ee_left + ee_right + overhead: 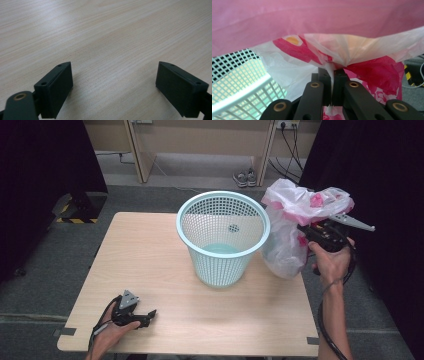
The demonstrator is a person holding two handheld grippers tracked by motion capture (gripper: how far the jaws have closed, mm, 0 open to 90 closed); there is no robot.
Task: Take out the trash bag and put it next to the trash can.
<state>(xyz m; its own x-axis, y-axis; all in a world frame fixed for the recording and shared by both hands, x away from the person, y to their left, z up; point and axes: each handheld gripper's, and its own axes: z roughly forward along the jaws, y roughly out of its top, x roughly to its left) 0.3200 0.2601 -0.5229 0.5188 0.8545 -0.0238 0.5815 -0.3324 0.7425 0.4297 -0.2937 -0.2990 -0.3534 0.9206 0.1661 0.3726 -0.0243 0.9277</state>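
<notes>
A pale green mesh basket (223, 237) stands upright in the middle of the wooden table (150, 265). To its right hangs a white and pink plastic bag (295, 215), its lower end close to the table. My right gripper (307, 231) is shut on the bag's upper edge; in the right gripper view the film (332, 66) is pinched between the closed jaws, with the basket (239, 80) at the left. My left gripper (150, 314) rests at the table's front left, open, with bare wood between its fingers (56, 90).
Dark curtains flank the table on both sides. A pair of shoes (244, 177) and cables lie on the floor beyond the far edge. A black and yellow striped floor marker (75, 212) sits far left.
</notes>
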